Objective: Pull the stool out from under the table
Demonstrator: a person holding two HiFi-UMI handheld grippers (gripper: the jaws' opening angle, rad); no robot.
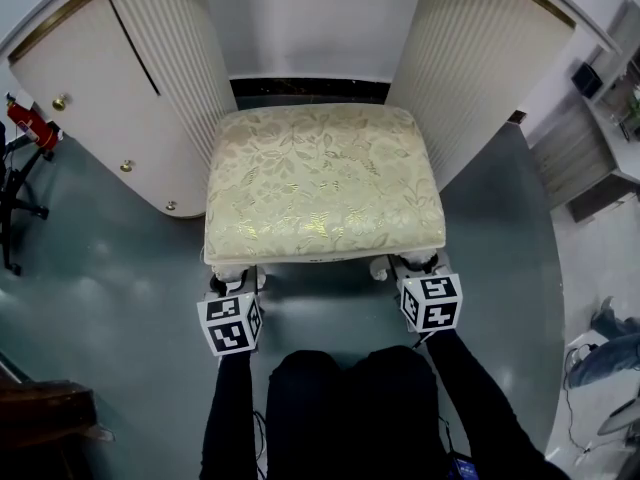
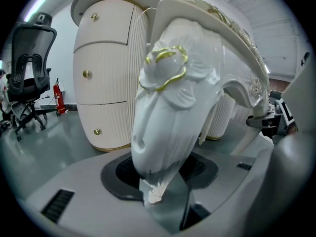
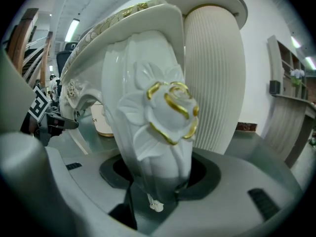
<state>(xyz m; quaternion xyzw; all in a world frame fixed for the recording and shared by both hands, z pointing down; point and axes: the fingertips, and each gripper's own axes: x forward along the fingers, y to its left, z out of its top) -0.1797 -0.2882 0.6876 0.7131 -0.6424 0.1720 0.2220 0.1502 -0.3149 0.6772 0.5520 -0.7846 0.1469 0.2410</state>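
pulling stool [image 1: 325,183] out, grip set on both front legs.
found at 12 o'clock, rear edge at the gap between table [image 1: 95,83] pedestals. clamped at 7 o'clock by left gripper [image 1: 235,280] on left front leg [image 2: 168,107], at 5 o'clock by right gripper [image 1: 415,266] on right front leg [image 3: 153,117]. next, probably: draw both evenly toward 6 o'clock, without tilting or twisting.
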